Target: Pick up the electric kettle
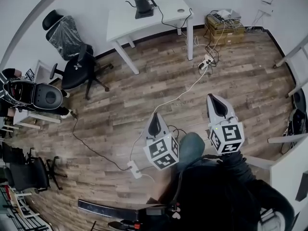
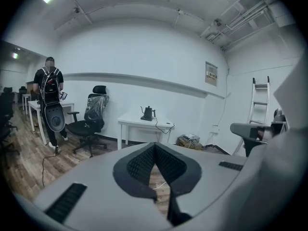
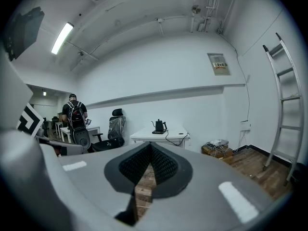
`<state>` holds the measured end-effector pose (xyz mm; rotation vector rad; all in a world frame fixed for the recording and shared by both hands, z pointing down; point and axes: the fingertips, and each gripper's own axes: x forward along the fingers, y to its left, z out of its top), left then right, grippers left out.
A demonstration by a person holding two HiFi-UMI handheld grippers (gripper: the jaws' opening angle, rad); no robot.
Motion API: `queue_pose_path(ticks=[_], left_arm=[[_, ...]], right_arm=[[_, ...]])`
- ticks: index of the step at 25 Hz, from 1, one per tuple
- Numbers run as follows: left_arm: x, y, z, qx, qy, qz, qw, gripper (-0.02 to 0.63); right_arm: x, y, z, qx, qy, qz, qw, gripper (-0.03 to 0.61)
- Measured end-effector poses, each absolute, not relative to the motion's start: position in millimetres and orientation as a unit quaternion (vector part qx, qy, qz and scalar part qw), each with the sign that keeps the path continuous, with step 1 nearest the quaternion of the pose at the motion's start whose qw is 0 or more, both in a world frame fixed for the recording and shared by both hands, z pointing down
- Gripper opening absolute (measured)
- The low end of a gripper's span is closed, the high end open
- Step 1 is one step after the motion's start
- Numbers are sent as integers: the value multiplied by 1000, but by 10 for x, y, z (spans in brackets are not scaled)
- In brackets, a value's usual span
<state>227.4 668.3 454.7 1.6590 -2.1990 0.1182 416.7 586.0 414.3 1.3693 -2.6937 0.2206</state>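
The black gooseneck electric kettle (image 1: 142, 4) is seen on a white rectangular table (image 1: 126, 22), far beyond the left gripper (image 1: 154, 121) and right gripper (image 1: 216, 103) (both closed, empty).

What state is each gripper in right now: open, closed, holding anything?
Left gripper: closed, holding nothing.
Right gripper: closed, holding nothing.

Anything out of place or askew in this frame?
Nothing damaged or spilled. The kettle sits upright on the white table. Only loose cords trail across the wood floor, a tripping risk.
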Motion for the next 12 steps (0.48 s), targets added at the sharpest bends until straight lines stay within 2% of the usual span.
queue_pose_path(ticks=[12], left_arm=[[1954,6107,4504,585,-790,36,182,0]], right_arm=[[3793,5319,4123,439,-895,65,50,2]])
